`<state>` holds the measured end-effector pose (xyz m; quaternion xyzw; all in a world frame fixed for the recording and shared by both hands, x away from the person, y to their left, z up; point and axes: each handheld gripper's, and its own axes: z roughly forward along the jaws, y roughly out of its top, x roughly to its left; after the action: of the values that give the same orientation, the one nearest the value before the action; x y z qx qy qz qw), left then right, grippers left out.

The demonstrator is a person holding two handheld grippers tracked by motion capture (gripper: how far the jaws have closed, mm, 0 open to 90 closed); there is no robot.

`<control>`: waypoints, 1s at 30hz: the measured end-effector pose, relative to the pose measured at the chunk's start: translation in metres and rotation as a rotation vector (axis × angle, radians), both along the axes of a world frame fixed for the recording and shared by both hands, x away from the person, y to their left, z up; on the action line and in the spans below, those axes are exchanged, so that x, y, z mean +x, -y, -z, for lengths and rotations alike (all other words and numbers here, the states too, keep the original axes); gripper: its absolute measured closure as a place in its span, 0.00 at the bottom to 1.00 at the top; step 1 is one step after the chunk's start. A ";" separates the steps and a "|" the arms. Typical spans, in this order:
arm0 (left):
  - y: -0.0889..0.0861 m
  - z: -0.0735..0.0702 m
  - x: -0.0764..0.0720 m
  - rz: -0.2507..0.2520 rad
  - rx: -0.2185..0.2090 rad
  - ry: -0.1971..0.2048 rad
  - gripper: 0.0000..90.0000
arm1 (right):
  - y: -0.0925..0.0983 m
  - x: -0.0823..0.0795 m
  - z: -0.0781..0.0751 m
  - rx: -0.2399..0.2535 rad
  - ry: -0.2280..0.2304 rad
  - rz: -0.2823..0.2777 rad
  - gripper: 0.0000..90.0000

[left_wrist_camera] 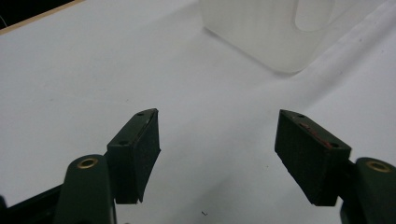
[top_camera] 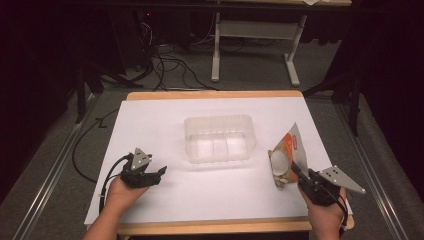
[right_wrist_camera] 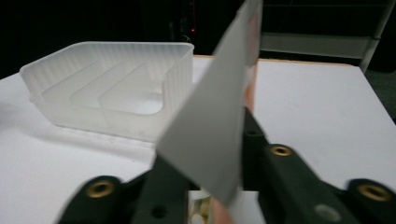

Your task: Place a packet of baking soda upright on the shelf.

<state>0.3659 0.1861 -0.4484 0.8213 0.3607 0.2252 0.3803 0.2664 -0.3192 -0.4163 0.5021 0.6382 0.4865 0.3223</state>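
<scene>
Right tool (top_camera: 296,171) clamps an orange-and-white snack packet (top_camera: 286,157), held above the table (top_camera: 150,125) near its right edge; print on it unreadable. Left tool (top_camera: 159,172), jaws apart and empty, near front-left corner. Translucent divided plastic bin (top_camera: 218,138) at table centre.

One clear bin (top_camera: 218,138), one packet (top_camera: 286,156), two tongs (top_camera: 161,172).
</scene>
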 end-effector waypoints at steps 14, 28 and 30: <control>-0.002 -0.001 0.001 -0.008 -0.007 0.004 0.35 | 0.005 -0.001 -0.011 -0.031 0.030 0.051 1.00; -0.004 -0.002 0.002 -0.015 -0.022 0.019 0.35 | 0.006 -0.001 -0.023 -0.075 0.091 0.074 1.00; -0.005 -0.002 0.002 -0.017 -0.028 0.021 0.35 | 0.007 -0.002 -0.026 -0.076 0.101 0.081 1.00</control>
<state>0.3676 0.1910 -0.4460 0.8104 0.3669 0.2320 0.3935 0.2647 -0.3260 -0.3902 0.4897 0.6184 0.4733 0.3922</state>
